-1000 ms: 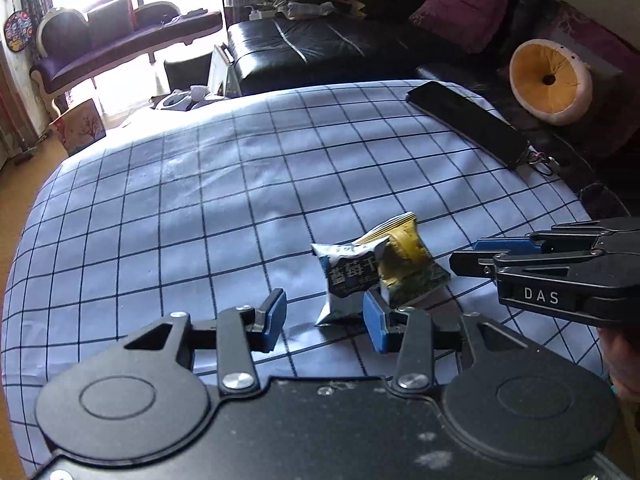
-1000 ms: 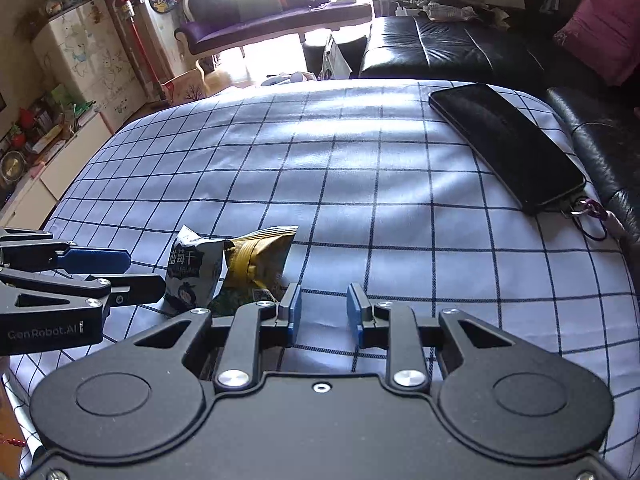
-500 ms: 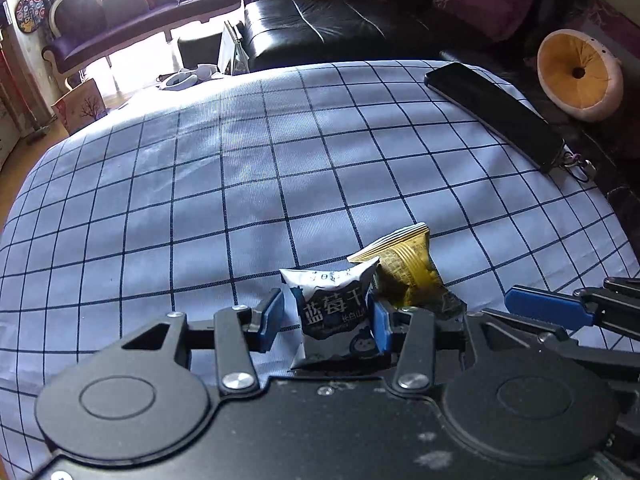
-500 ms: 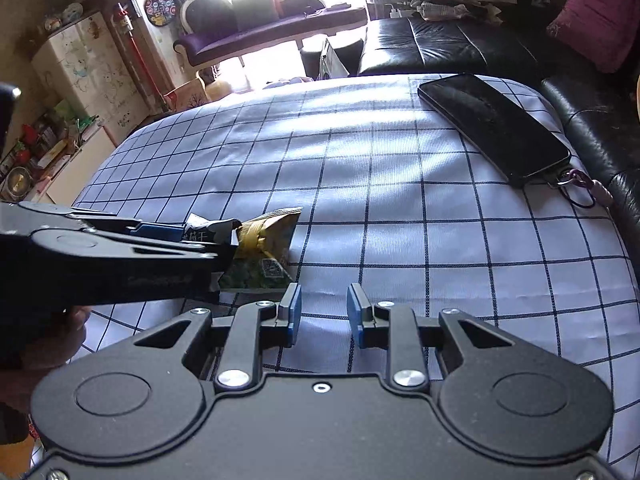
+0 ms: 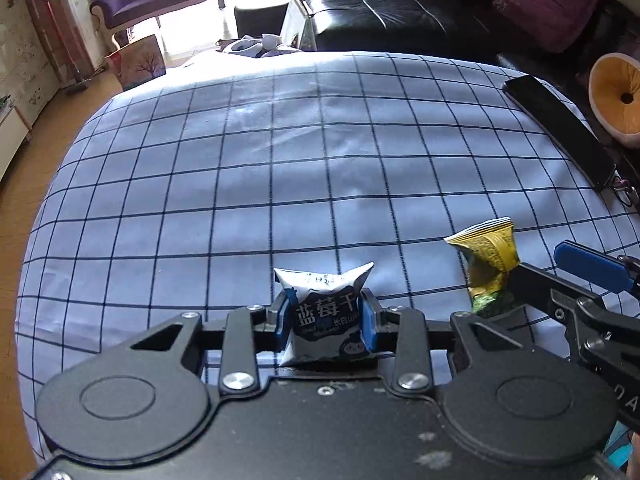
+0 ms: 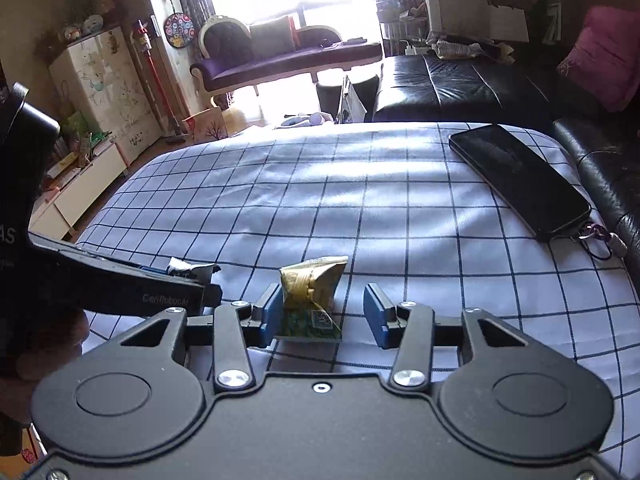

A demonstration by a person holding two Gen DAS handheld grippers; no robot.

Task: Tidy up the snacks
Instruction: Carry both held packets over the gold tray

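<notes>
My left gripper (image 5: 326, 320) is shut on a white and dark blue snack packet (image 5: 325, 312) and holds it upright over the checked cloth (image 5: 280, 168). A yellow and green snack packet (image 5: 490, 262) lies to its right. In the right wrist view that yellow packet (image 6: 310, 296) sits between the open jaws of my right gripper (image 6: 324, 314), close to the left pad, with a gap to the right pad. The left gripper (image 6: 120, 288) shows at the left there, with the white packet's edge (image 6: 192, 270) sticking out.
A black phone (image 6: 520, 178) with a key ring lies at the cloth's right edge; it also shows in the left wrist view (image 5: 558, 130). A black leather sofa (image 6: 460, 88) stands behind. A yellow round cushion (image 5: 616, 98) is at the far right.
My left gripper closed on the white and blue packet and drew it left, away from the yellow one. My right gripper opened and moved around the yellow packet.
</notes>
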